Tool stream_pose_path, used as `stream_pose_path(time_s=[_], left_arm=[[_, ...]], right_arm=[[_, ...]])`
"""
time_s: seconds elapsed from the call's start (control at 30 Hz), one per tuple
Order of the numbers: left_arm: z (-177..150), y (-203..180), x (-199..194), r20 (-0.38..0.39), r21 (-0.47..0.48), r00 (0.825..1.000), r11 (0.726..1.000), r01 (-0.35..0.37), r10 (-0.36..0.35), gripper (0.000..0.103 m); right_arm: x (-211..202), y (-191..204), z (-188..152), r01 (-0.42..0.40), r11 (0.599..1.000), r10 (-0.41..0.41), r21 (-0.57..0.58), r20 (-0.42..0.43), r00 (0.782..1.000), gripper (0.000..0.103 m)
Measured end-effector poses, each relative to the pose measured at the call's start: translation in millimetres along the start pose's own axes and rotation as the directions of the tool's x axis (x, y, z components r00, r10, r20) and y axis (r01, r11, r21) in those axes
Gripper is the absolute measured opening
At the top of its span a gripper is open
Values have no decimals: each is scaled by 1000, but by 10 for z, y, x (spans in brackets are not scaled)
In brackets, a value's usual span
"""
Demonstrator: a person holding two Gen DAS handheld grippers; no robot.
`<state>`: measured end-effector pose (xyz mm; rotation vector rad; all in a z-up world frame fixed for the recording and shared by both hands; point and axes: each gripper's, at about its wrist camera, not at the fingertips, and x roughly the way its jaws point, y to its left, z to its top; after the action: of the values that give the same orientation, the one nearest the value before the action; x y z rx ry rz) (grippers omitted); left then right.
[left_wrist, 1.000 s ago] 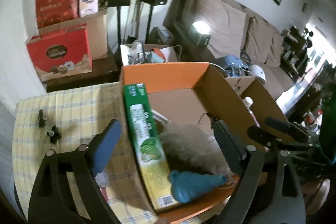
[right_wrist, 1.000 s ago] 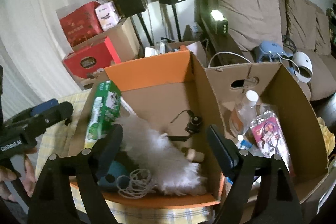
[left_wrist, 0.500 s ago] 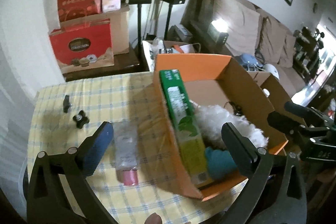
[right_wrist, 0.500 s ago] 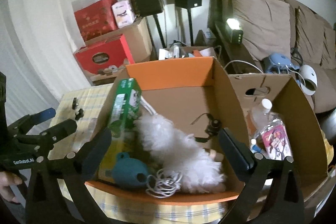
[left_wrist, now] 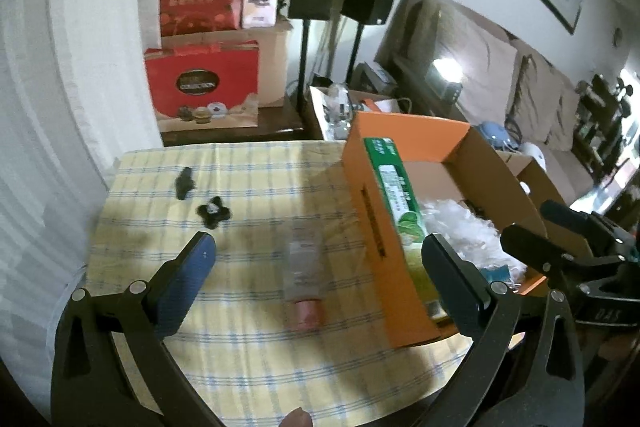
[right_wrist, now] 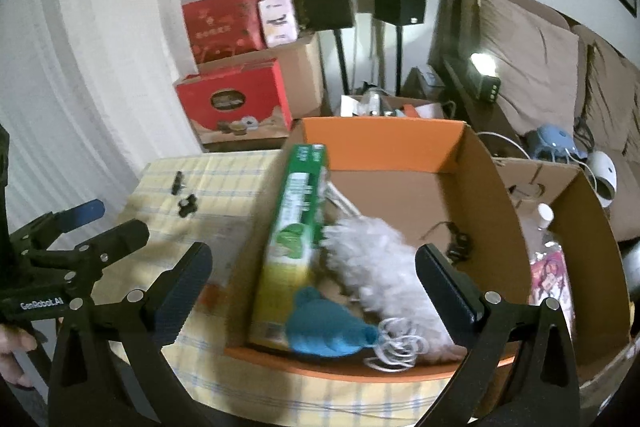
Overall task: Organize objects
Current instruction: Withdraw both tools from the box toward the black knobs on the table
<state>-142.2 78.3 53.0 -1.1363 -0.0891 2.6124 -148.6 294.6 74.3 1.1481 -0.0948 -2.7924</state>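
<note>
the orange box (right_wrist: 384, 143) fills the middle of the right wrist view and the right half of the left wrist view, sitting on the checked tablecloth (left_wrist: 248, 187). inside it lie a green carton (right_wrist: 296, 227) along its left wall, a white fluffy duster (right_wrist: 380, 259), a teal bundle (right_wrist: 324, 323) and a coil of white cord (right_wrist: 396, 347) at the lower edge.

still out on the cloth are a clear tube with a pink cap (left_wrist: 304, 279) at lower centre of the left view, just left of the box, and two small black bits (left_wrist: 212, 211) toward the upper left.

the left gripper (left_wrist: 316, 259) and the right gripper (right_wrist: 312, 263) have both just been opening and now stand spread wide with nothing between their fingers. compared with a second ago, both views have pulled back and swung left, so more of the cloth shows and the box sits further right.

that suggests the last item is dropped off and the tube is likely next.
</note>
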Motion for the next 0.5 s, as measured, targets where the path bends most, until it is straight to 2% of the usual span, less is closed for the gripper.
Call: stream_pose_path(time_s=[0.5], left_arm=[[28,456,-281,41,-39,999,999,-32,34,103]], right_arm=[[38,522,113,-40,997,41,-58,6,999,103]])
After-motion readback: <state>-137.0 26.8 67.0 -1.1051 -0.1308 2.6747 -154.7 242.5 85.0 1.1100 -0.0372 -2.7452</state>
